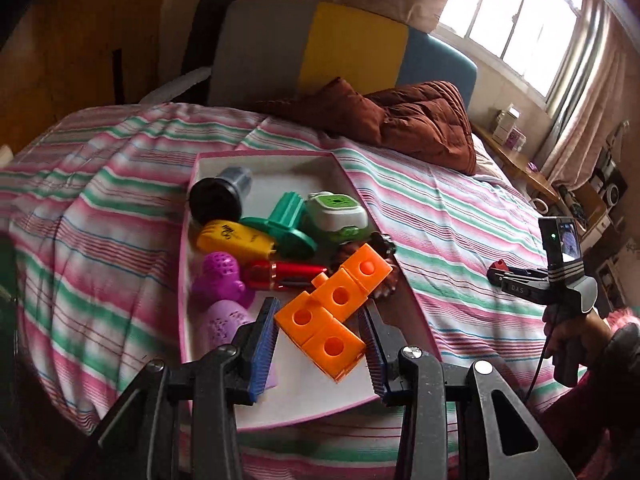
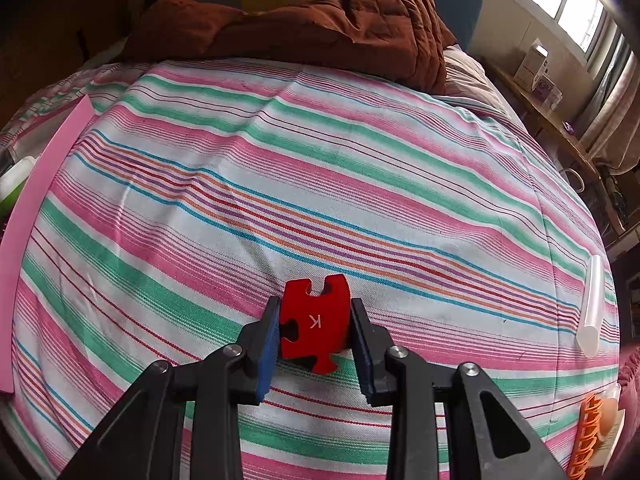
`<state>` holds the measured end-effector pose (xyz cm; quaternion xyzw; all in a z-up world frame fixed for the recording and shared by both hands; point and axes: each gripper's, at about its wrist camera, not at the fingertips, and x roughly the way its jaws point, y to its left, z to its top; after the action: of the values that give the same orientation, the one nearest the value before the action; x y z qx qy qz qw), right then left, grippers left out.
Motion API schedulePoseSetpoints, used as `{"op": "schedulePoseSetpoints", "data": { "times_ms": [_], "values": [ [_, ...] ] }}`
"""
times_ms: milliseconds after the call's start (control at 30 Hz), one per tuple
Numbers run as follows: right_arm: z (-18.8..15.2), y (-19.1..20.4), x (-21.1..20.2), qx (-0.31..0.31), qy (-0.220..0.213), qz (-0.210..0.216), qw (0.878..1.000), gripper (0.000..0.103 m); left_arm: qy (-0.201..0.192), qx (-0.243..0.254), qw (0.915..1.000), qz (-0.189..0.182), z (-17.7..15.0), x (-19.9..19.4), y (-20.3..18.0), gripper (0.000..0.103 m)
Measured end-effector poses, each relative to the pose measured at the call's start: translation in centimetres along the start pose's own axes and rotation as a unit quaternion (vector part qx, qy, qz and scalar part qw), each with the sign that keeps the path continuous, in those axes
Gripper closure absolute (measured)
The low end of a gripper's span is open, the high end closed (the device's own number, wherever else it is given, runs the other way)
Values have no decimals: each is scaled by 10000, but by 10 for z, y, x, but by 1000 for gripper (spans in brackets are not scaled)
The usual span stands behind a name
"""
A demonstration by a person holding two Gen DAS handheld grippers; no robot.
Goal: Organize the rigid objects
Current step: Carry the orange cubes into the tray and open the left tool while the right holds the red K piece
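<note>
Left gripper (image 1: 320, 320) pinched a cluster of orange linked cubes (image 1: 334, 304) between its blue-padded jaws, holding it above the near end of a pink-edged box (image 1: 404, 280). The box lay on a striped bed (image 1: 100, 200), toward its middle. Contents seen in the box: a black-and-grey cup-shaped piece (image 1: 220, 196) at the far end, a yellow capsule-shaped toy (image 1: 236, 236), a green flanged piece (image 1: 286, 222), a white-and-green device (image 1: 338, 214), a red tube-like item (image 1: 286, 274), and two purple perforated pieces (image 1: 222, 280), one behind the other near the left wall. A dark brown item sat partly hidden behind the cubes; could not identify it.

Right gripper (image 2: 314, 330) pinched a red puzzle piece (image 2: 314, 322) marked "K" just over the striped sheet, well to the right of the box. A clear tube (image 2: 592, 300) lay near the bed's right edge, and an orange ribbed object (image 2: 588, 436) at its near right corner. A brown quilt (image 2: 320, 24) lay bunched at the far end.
</note>
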<state>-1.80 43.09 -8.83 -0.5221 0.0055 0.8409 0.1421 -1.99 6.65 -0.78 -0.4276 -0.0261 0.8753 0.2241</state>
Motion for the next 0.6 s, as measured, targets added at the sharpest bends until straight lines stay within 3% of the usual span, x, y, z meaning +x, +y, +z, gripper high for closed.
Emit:
{"op": "schedulePoseSetpoints", "data": {
  "times_ms": [200, 600],
  "values": [
    [1, 2, 0, -75, 0, -51, 10000, 71, 61, -370, 9993, -95, -14, -12, 27, 62],
    [2, 3, 0, -115, 2, -92, 9999, 71, 600, -29, 9979, -234, -5, 35, -10, 62]
  ]
}}
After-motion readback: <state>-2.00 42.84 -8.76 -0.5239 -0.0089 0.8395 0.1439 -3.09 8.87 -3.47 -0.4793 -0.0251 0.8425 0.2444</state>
